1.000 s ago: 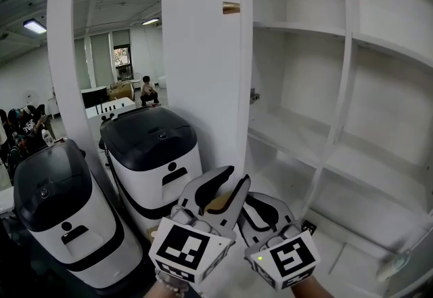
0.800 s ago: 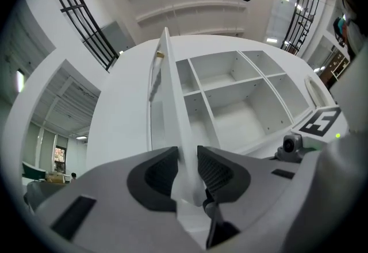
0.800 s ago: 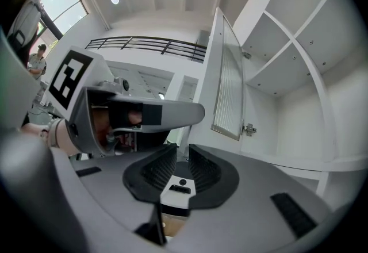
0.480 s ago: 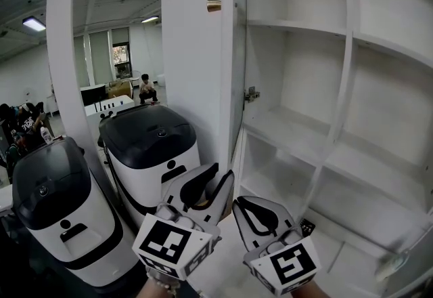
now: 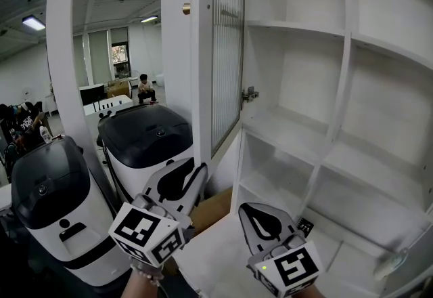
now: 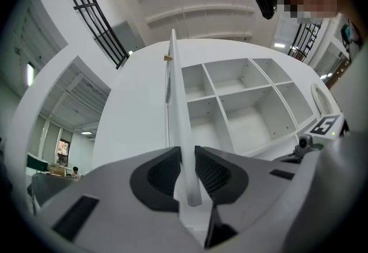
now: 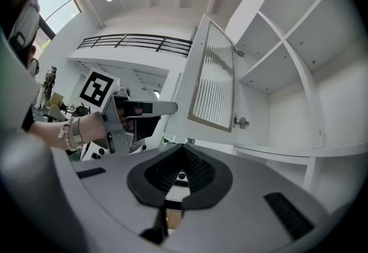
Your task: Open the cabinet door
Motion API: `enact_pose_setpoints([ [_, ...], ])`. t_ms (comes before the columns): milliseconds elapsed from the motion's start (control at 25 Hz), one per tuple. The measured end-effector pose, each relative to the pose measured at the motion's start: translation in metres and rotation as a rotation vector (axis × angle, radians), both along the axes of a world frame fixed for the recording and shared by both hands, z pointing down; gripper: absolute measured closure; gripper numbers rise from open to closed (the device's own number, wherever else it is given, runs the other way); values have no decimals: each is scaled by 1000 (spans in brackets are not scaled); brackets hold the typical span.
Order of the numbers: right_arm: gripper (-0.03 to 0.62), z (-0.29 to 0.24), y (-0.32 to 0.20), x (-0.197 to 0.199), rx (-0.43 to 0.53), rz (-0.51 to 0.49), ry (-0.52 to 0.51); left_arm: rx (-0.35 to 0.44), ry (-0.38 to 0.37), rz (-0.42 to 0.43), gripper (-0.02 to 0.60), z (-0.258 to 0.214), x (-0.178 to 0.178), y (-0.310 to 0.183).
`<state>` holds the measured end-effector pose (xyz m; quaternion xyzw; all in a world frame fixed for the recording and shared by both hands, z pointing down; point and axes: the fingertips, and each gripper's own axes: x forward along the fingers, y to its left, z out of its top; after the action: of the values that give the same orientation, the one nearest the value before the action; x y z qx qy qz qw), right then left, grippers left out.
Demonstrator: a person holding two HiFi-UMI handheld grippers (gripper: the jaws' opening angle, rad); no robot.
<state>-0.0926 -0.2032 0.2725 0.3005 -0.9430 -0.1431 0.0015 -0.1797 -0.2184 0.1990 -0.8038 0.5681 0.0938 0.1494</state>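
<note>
The white cabinet door with a ribbed glass panel [image 5: 220, 66] has swung well out over the last second. A second ago it lay almost flat to the head view, showing only its plain outer face. Now it stands nearly edge-on in the upper middle of the frame, with the ribbed glass turned toward the shelves on the right. Its small brass knob [image 5: 186, 9] has slid from top centre toward the upper left. The left gripper [image 5: 193, 171] has gone with it, from bottom centre to lower left. Its jaws are closing on the door's lower corner, which sits between the pads with no gap showing on either face. The right gripper [image 5: 252, 212] has stayed at bottom centre-right, clenched on nothing.

I judge the task mostly done. The inside of the white open-shelved cabinet [image 5: 348, 87] lies bare across the right half of the frame, and only a little more swing could be left.

The door is a slim white-painted frame around a tall, narrow pane of vertical ribbing. It hangs from a metal hinge [image 5: 249, 94] at mid-height on the cabinet's left side, and another hinge is just visible at the top edge of the frame.
</note>
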Motion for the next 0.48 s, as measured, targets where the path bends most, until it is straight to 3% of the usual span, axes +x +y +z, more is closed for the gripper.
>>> enact_pose_setpoints([
  [120, 591, 2, 3, 2, -11, 1, -5, 0, 47, 4, 506, 0, -20, 0],
  [480, 592, 11, 8, -3, -40, -15, -6, -38, 51, -13, 512, 1, -59, -9],
])
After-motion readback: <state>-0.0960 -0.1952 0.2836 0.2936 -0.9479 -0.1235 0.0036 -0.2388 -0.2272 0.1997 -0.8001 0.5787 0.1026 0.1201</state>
